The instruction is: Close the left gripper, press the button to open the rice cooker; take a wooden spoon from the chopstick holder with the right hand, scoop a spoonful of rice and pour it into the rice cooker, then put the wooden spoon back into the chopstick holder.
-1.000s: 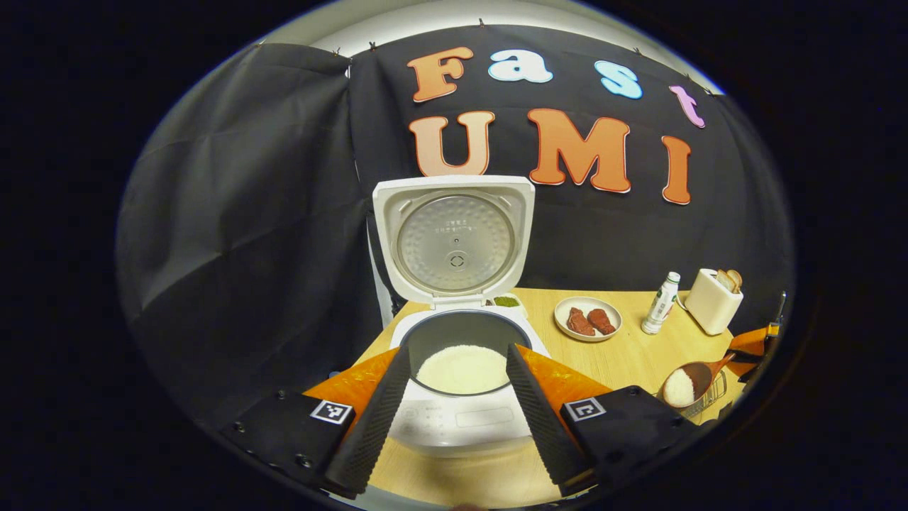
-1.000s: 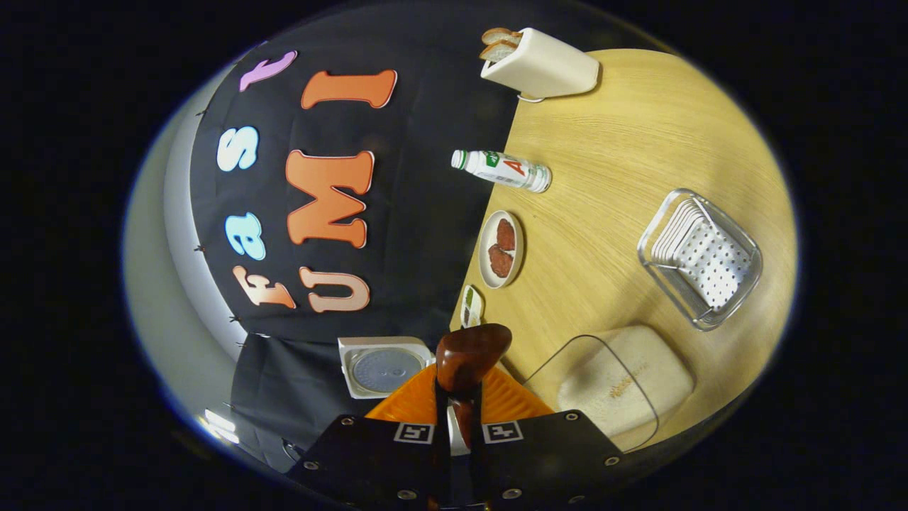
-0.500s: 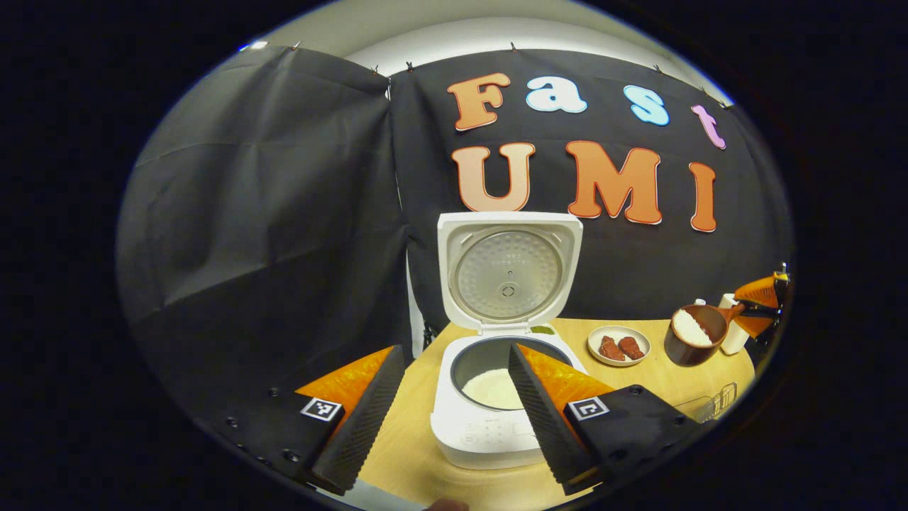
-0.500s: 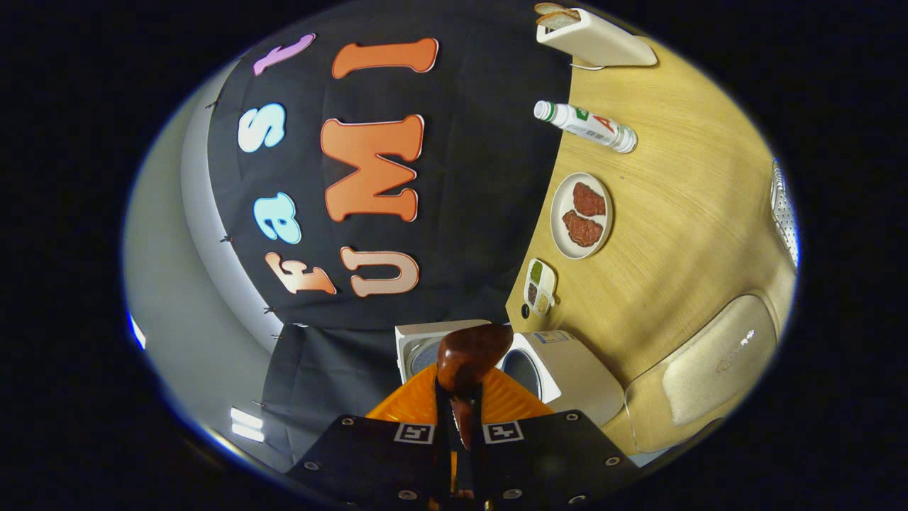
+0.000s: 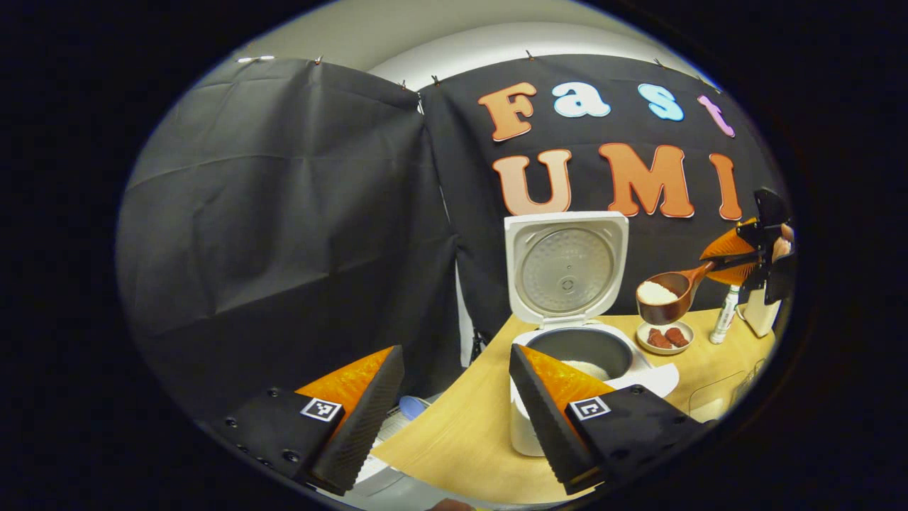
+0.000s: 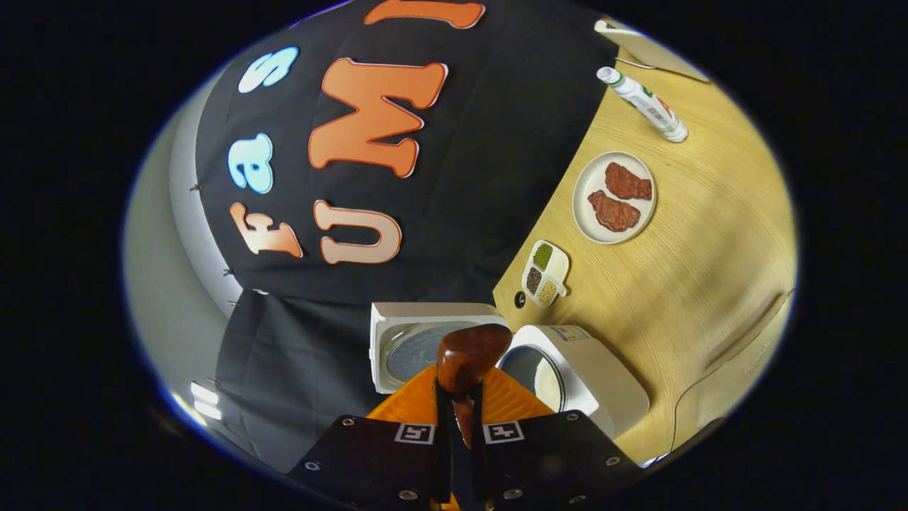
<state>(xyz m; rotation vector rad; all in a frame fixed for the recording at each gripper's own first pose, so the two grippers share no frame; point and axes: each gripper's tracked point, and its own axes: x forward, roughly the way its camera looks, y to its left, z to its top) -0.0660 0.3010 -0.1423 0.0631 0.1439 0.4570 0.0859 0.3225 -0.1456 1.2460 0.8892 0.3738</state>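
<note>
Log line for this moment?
lid: open | right gripper: shut on spoon, rice-loaded, near cooker | left gripper: open, idle | pour: pending

Rice-filled wooden spoon (image 5: 663, 297) above open rice cooker (image 5: 578, 355).

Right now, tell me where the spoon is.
In the left gripper view the spoon, loaded with rice, is at right, held by the right gripper in the air, above the meat plate beside the open cooker.

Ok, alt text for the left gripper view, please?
A brown wooden spoon heaped with white rice, held by the right gripper, hangs above and right of the open white rice cooker. The left gripper is open in the foreground.
</note>
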